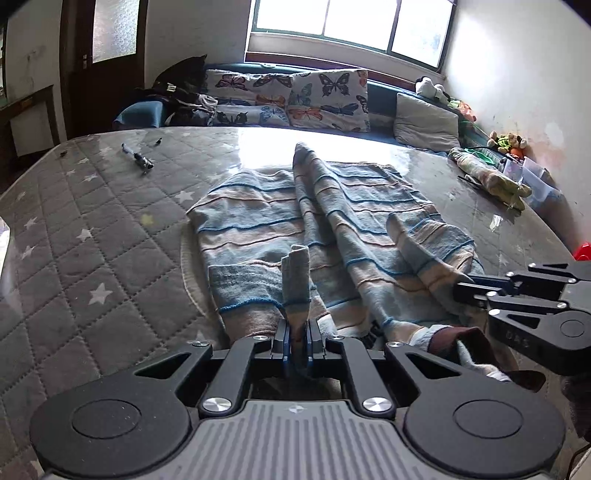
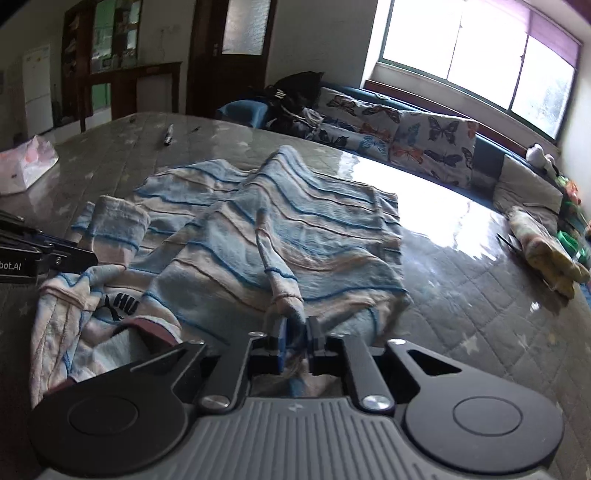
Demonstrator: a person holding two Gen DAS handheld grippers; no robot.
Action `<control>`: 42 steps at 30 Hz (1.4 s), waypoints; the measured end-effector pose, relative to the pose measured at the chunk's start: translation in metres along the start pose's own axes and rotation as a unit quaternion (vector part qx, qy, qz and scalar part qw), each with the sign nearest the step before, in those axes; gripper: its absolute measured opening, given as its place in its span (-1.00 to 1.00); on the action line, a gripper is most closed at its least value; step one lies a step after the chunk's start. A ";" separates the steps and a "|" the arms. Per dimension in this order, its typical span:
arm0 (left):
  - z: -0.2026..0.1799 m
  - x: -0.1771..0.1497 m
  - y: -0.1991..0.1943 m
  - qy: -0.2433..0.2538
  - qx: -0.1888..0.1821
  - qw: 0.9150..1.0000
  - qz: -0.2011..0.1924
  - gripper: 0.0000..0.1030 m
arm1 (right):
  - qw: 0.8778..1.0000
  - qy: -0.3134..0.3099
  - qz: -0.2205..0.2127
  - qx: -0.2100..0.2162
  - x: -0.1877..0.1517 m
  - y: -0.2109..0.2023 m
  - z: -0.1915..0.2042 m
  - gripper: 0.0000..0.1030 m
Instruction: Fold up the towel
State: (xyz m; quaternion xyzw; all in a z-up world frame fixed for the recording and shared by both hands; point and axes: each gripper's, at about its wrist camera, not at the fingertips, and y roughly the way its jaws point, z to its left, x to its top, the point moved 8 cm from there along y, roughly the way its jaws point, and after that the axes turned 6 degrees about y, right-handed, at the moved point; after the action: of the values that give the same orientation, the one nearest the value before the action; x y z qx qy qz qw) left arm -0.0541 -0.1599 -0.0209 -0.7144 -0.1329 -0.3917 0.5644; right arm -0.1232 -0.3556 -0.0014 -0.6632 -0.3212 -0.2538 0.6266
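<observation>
Left gripper (image 1: 297,345): seen closest in the left wrist view; its two fingers are pressed together on a bunched corner of the towel, which sticks up between them.
Right gripper (image 2: 295,341): seen closest in the right wrist view; its fingers are also squeezed onto a rolled edge of the towel. In the left wrist view it is seen at the right side, with its tips on the cloth.
Towel (image 1: 280,221): blue and beige stripes; it is spread on the table in front of both grippers, crumpled, with a long raised fold running down the middle. The near edge is lifted where it is held.
Other cloth (image 2: 110,306): a pale piece with dark letters is bunched under the towel's near edge, between the two grippers.
Table (image 1: 92,229): covered in grey quilted cloth with white stars under a shiny clear sheet.
Pen (image 1: 138,157): laid far off on the table, well apart from the towel.
Butterfly cushions (image 1: 295,98): lined up behind the table, under the window (image 1: 351,22).
Rolled cloth (image 1: 491,177): laid near the table's far right edge.
</observation>
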 end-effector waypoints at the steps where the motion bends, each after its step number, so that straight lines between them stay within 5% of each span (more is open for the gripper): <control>1: 0.000 0.000 0.000 0.000 -0.001 1.000 0.000 -0.82 | 1.000 -0.005 -0.001 0.003 0.002 0.001 0.004 -0.69; 6: -0.003 0.003 0.003 0.007 -0.002 1.000 0.001 -0.76 | 1.000 -0.031 0.002 0.004 0.011 0.012 0.017 -0.44; 11: -0.006 0.008 0.007 0.020 0.002 1.000 0.002 -0.74 | 0.999 -0.047 0.011 0.006 0.016 0.024 0.023 -0.47; 17: -0.006 0.009 0.009 0.025 -0.004 1.000 -0.004 -0.82 | 1.000 -0.028 -0.001 0.007 0.014 0.018 0.012 -0.87; 32: 0.048 0.001 -0.049 -0.047 0.041 0.996 -0.057 -0.90 | 0.990 0.075 -0.071 -0.099 -0.008 -0.068 -0.093 -0.93; 37: 0.076 -0.017 -0.057 -0.079 0.063 0.994 -0.050 -0.90 | 0.982 0.120 -0.069 -0.131 -0.036 -0.088 -0.122 -0.93; 42: 0.069 -0.026 -0.057 -0.078 0.044 0.995 -0.040 -0.85 | 0.977 0.150 -0.057 -0.141 -0.059 -0.091 -0.133 -0.92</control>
State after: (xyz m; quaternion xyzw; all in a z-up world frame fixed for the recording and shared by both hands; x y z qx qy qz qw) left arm -0.0789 -0.0714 -0.0035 -0.7117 -0.2222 -0.3505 0.5667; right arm -0.2216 -0.4937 0.0269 -0.6801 -0.2219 -0.4278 0.5525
